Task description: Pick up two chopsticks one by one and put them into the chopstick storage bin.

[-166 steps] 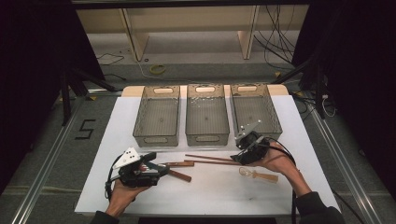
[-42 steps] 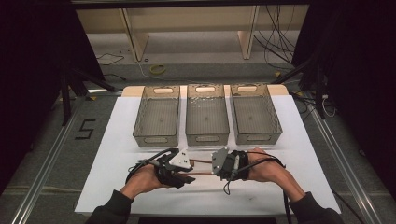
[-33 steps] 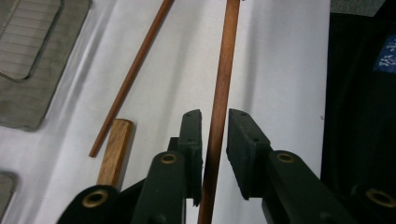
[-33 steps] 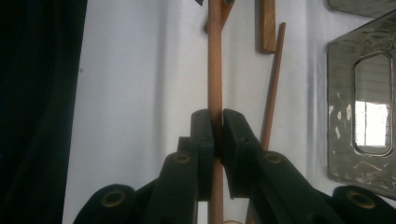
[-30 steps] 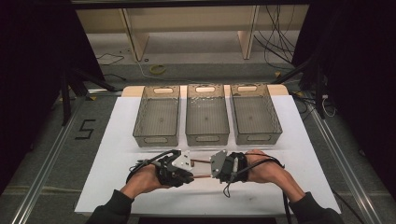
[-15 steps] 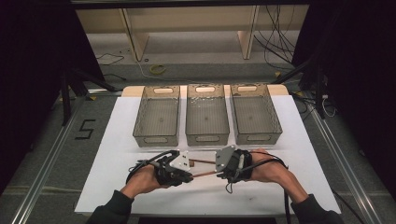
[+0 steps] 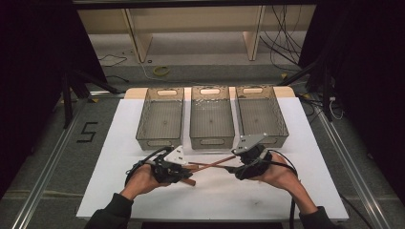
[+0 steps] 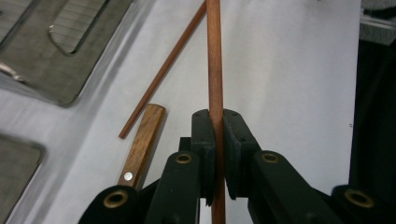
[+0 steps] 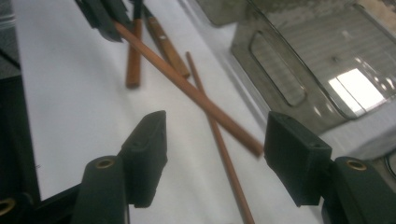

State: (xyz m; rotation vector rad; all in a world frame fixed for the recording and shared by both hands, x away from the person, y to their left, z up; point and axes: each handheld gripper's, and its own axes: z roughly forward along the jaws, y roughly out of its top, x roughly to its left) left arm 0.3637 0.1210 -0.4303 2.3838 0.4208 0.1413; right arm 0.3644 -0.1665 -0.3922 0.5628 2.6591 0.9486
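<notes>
Left gripper view: the left gripper point(image 8: 218, 140) pinches a wooden stick point(image 8: 215, 70) above the white surface point(image 8: 289, 93); the right gripper point(image 9: 212, 154) (jaws just opening) stands spread, stick tip between them.

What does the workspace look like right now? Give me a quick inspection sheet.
Surface: white table, bare at the near right.
Job's things: chopstick clamped in the left claw; second chopstick lying flat; wood-handled utensil beside it.
Clutter: nothing seen.
Grippers: left claw shut on the chopstick; right claw has just been opening, nothing between its pads.
Cables: one trails from each gripper; loose cables on the floor behind.
Surroundings: three empty bins side by side; dark room.
</notes>
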